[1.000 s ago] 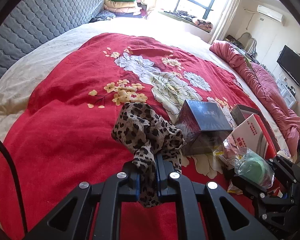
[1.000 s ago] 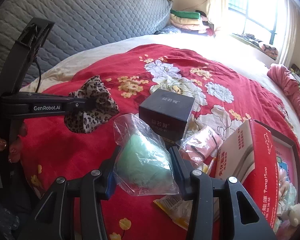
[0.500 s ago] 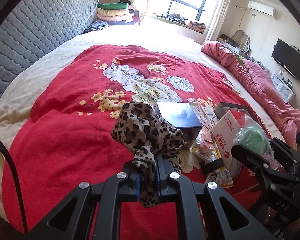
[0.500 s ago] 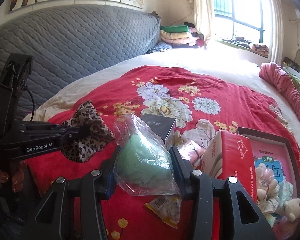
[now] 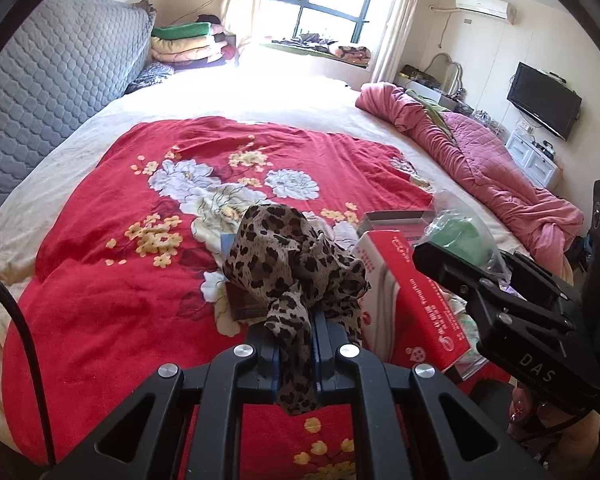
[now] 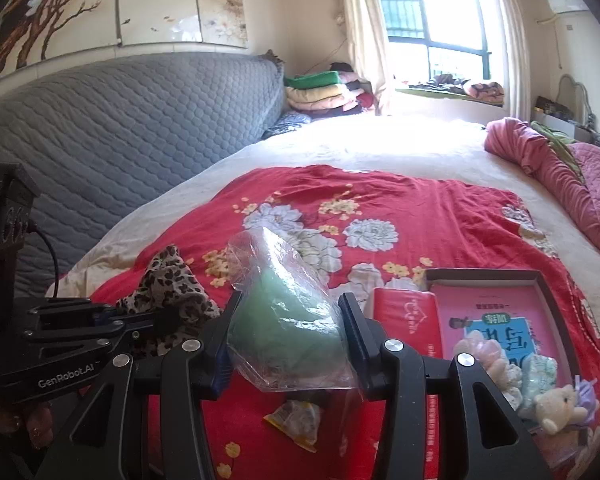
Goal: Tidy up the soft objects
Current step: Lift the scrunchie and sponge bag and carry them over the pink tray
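**Leopard cloth and bagged green bundle both held above the bed**

Leopard-print cloth [image 5: 288, 264] is pinched in the left gripper [image 5: 296, 344], whose jaws are almost fully together with only a thin strip of fabric between them. The cloth's long axis runs along the fingers: a narrow tail hangs back toward the gripper body, and the bunched bulk billows out past the fingertips, toward the window end of the room. It is up off the red floral blanket [image 5: 100, 280], above a dark box whose corner shows beneath it.

Just beside it, the right gripper [image 6: 290, 320] stands partly open, its pads pressed on either side of a clear plastic bag with a soft green bundle [image 6: 288, 312] inside. The bag stands upright, its crumpled peak pointing up and away from the fingers.

On the blanket below lie a red tissue pack [image 6: 404, 312], touching an open tray [image 6: 548, 280] that holds a pink booklet and small plush toys, and a small yellow-edged packet [image 6: 296, 420].
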Action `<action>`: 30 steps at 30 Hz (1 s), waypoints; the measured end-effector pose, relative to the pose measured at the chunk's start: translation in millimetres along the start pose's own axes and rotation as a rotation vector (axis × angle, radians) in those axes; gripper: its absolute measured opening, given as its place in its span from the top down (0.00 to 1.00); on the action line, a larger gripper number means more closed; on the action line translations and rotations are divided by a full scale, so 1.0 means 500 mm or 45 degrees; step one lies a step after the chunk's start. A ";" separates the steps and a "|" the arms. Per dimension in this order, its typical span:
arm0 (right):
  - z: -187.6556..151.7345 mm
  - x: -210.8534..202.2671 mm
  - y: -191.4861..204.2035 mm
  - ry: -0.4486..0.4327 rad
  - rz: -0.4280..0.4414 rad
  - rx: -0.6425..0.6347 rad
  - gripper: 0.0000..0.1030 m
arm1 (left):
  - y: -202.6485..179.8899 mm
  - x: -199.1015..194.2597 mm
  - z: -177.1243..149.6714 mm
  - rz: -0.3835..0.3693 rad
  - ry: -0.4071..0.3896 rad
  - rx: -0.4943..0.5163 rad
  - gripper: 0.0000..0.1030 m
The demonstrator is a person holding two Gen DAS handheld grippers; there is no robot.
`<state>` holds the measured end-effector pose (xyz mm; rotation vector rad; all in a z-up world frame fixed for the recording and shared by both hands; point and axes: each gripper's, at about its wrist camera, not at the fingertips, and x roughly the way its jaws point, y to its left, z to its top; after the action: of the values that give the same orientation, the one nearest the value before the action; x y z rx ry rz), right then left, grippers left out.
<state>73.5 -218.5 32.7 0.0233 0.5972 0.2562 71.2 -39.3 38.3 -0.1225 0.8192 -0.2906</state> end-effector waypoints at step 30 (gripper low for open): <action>0.015 -0.220 -0.275 -0.139 -0.468 0.352 0.53 | -0.337 0.012 0.080 -0.256 0.043 0.285 0.89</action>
<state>22.0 -378.4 86.8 0.1914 0.5135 -0.1843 69.2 -201.9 98.1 0.0103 0.8035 -0.5728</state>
